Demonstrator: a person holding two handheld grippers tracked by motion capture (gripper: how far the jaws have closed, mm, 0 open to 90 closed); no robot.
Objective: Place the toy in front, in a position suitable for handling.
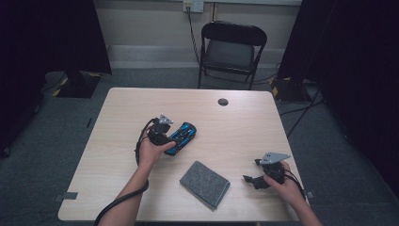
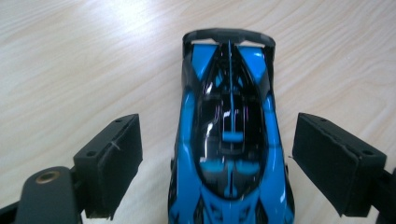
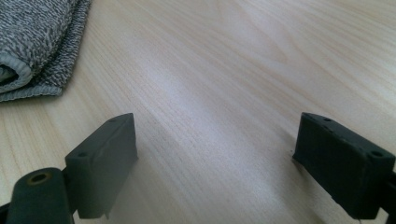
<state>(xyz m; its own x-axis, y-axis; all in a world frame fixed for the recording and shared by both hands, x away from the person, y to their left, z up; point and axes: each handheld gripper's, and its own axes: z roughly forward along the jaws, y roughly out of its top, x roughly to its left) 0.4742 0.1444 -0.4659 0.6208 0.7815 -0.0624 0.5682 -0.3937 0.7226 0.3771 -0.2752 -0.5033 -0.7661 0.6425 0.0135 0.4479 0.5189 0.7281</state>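
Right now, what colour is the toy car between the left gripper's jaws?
Bright blue with glossy black; the toy car shows best in the left gripper view.

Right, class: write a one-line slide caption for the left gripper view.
Open left tool straddles a blue-and-black toy car on the wooden table, pads clear of its sides.

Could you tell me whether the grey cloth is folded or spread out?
Folded: the cloth lies as a thick compact rectangle, and the right gripper view shows its layered rounded edge.
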